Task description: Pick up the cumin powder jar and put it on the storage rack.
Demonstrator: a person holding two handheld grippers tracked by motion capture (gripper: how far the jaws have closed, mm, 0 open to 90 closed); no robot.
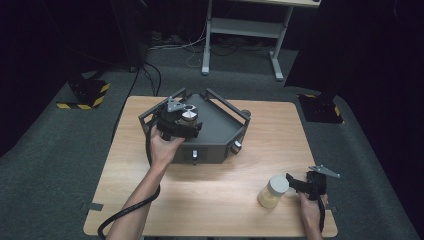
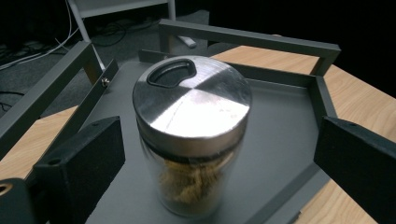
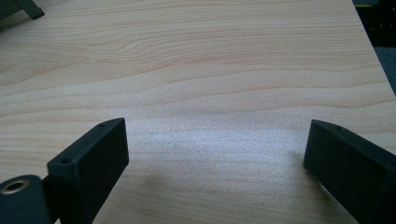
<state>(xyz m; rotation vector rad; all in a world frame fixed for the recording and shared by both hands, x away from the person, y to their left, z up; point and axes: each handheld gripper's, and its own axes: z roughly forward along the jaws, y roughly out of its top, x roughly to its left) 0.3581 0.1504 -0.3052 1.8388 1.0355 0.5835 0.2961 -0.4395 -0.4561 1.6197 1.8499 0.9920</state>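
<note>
A glass jar (image 2: 191,116) with a brushed steel lid and yellowish contents stands on the flat top of a grey metal box (image 1: 220,131) with raised rails. My left gripper (image 2: 222,135) is open around the jar, with a gap between each black pad and the glass. From above, the left gripper (image 1: 181,122) sits at the box's front left, the steel-lidded jar (image 1: 188,115) just beyond it. My right gripper (image 3: 215,140) is open over bare wood with nothing between its jaws. In the high view the right gripper (image 1: 296,182) rests near the table's front right, beside a white-lidded plastic jar (image 1: 273,192).
The wooden table (image 1: 210,200) has its right edge close to the right hand. The box has knobs (image 1: 236,146) on its front face. A white desk frame (image 1: 245,30) stands behind the table, and hazard-striped bases (image 1: 86,93) sit on the carpet.
</note>
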